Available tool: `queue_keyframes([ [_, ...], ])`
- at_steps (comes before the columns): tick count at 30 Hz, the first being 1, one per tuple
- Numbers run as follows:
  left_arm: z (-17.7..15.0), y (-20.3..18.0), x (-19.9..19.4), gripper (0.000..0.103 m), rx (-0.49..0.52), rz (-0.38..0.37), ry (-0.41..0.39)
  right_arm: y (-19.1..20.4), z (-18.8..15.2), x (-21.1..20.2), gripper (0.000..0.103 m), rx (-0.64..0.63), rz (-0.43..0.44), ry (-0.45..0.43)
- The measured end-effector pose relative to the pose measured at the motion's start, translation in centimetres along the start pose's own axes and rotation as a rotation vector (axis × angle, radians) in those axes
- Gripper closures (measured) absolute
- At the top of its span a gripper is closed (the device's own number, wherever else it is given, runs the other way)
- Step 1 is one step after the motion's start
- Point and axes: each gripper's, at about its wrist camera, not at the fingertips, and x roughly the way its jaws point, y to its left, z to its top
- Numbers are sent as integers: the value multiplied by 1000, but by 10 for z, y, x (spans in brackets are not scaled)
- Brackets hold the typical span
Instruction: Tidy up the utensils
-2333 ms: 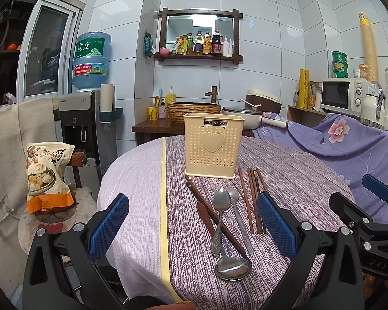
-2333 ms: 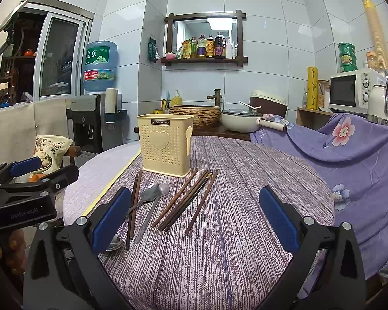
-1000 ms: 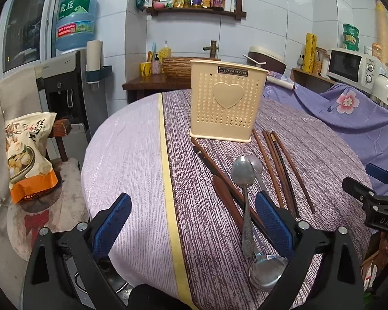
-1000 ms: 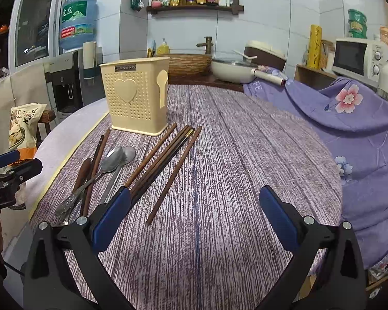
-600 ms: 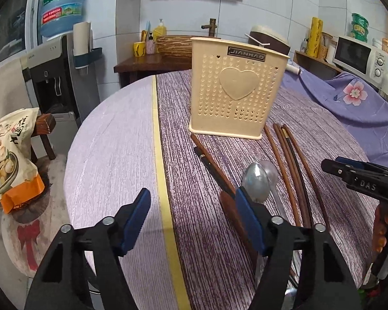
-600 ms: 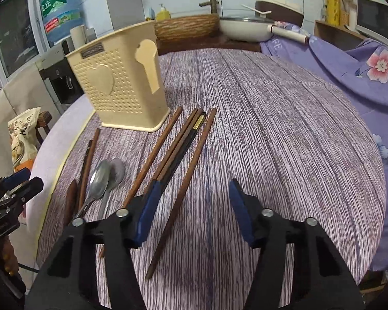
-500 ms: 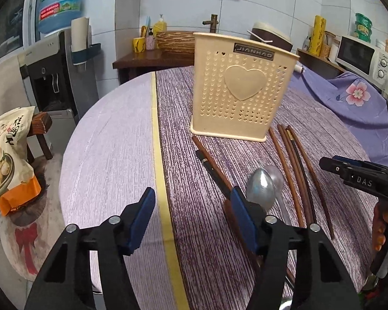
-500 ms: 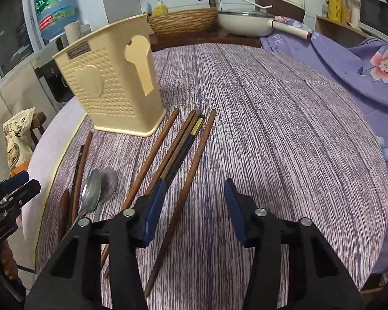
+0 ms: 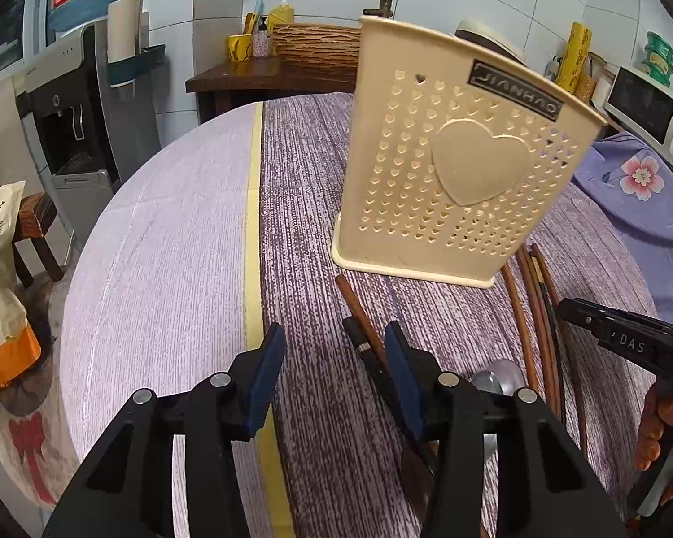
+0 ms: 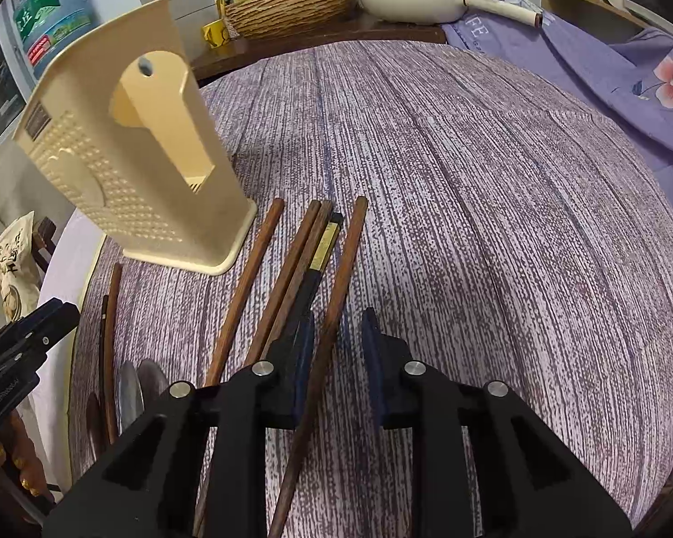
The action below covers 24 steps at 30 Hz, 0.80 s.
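Right wrist view, low centre: the right gripper [image 10: 336, 349] has its jaws narrow and closing, with one brown chopstick [image 10: 332, 314] running up between the blue pads; the left pad lies against it, the right pad stands just clear. Left of it, more chopsticks [image 10: 291, 278] fan toward the cream utensil holder [image 10: 125, 170] in the upper left of the frame. Two spoons [image 10: 134, 385] at lower left are half hidden behind the gripper body.

Left wrist view, low centre: the left gripper [image 9: 334, 358] is about half open and closing over bare purple tablecloth [image 9: 318, 206], nothing between the pads. A dark chopstick pair [image 9: 359, 323] passes just beside its right pad, the lower ends hidden. Spoon bowls [image 9: 493, 376] peek out behind the gripper. Farther up, the holder stands upright with heart perforations and a raised heart.
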Motion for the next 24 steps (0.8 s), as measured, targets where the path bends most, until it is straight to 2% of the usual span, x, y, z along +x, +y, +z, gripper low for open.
queue_keyframes([
  [4, 5, 1, 8, 62, -9, -4, 24, 2, 6, 7, 87, -5, -10, 8],
  [8, 11, -1, 14, 62, -5, 5, 27, -2, 12, 11, 88, 15, -8, 17],
  [12, 21, -2, 19, 62, -29, -21, 42, -1, 19, 15, 88, 21, -3, 29],
  [14, 24, -5, 24, 62, -10, -20, 59, 0, 21, 17, 88, 17, -4, 30],
  [24, 26, -15, 48, 63, 21, 17, 129, 0, 27, 21, 88, 29, 7, 50],
])
